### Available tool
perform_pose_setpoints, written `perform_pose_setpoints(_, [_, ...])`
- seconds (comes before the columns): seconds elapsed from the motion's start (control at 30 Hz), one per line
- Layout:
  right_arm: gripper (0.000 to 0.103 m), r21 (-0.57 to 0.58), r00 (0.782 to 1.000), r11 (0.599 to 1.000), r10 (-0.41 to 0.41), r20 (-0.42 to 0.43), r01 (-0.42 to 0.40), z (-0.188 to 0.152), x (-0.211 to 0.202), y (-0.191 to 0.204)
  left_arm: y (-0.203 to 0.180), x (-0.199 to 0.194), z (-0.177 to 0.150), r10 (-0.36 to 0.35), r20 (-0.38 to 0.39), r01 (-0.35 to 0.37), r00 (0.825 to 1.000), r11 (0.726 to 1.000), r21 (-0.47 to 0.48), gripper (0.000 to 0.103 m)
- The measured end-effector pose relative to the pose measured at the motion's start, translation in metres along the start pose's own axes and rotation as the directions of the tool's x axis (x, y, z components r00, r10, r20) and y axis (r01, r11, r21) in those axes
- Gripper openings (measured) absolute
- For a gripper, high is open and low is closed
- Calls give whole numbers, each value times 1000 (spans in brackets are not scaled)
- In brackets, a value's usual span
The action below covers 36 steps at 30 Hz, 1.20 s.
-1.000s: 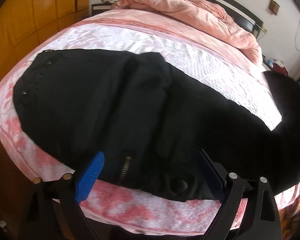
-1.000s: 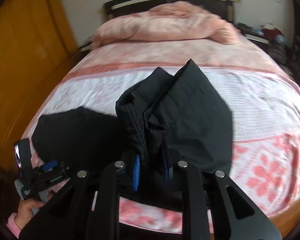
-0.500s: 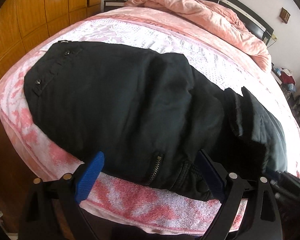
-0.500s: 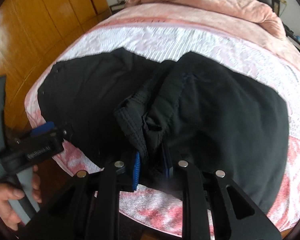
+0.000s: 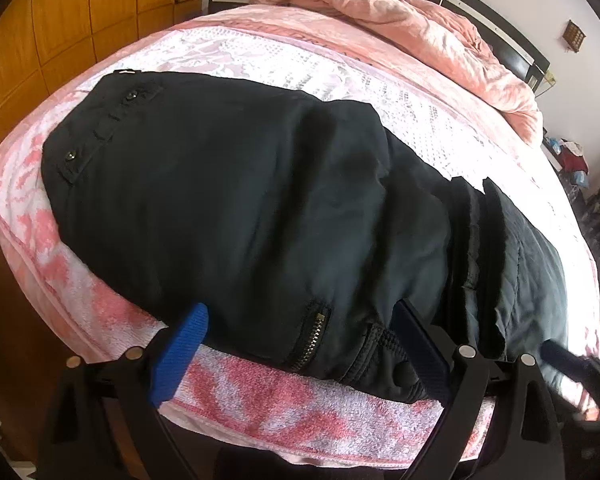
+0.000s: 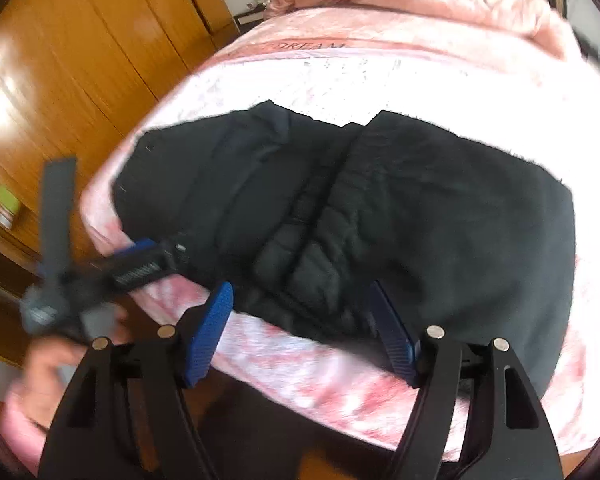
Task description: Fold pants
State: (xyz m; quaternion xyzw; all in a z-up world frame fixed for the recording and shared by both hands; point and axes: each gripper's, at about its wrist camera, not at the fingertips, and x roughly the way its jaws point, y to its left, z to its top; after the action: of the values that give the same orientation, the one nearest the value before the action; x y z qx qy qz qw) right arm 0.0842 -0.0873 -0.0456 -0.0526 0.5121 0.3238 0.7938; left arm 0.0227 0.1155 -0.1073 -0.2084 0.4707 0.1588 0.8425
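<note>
- A bedroom: a bed covered in a pink-and-white towelling bedspread (image 5: 284,412) fills both views, with orange-brown panelled wooden wardrobe doors (image 5: 72,28) at upper left and a rumpled pink plush duvet (image 5: 416,36) heaped before a dark headboard at the top.
- The right wrist view is smeared by motion blur; lettering on the pink band near the top of the bedspread cannot be read with confidence, and clutter at the far right edge of the left wrist view is too small to identify.
- The black padded fabric pants (image 5: 260,208) lie folded on the near part of the bed, filling the centre of both frames, their lower edge close to the mattress edge. A waistband with two dark snap buttons shows at upper left in the left wrist view, a brass-toothed zip at lower centre; quilted ribbing and a doubled-over hem show in the middle of the right wrist view.
- The left gripper (image 5: 300,356), black arms with ridged blue pads, stands wide apart at the bottom of its frame, straddling the zip edge of the pants; its pads press on nothing. The right pad is partly dark against the cloth.
- The right gripper (image 6: 304,332) is spreading its pads, the cloth's near edge lying between them, not pinched.
- The person's left hand (image 6: 48,364) and a pink sleeve are blurred at lower left.
</note>
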Motion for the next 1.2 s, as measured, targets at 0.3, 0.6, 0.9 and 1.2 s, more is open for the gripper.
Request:
perform_pose_setpoints(0.3, [5, 80, 993, 994, -60, -106, 69, -7, 43, -24, 6, 1, -2, 2, -10, -2, 1000, 1000, 0, 95])
perform_pose_setpoints(0.6, [0, 69, 989, 988, 141, -44, -138, 17, 24, 3, 18, -5, 1, 5, 5, -5, 1000, 999, -36, 95])
perform_pose_setpoints(0.9, [0, -15, 989, 992, 122, -78, -124, 17, 32, 47, 33, -8, 2, 32, 6, -32, 999, 998, -55, 95])
perform_pose_setpoints(1.2, [29, 103, 999, 995, 13, -41, -8, -10, 5, -11, 16, -1, -3, 3, -12, -3, 1000, 1000, -20, 95])
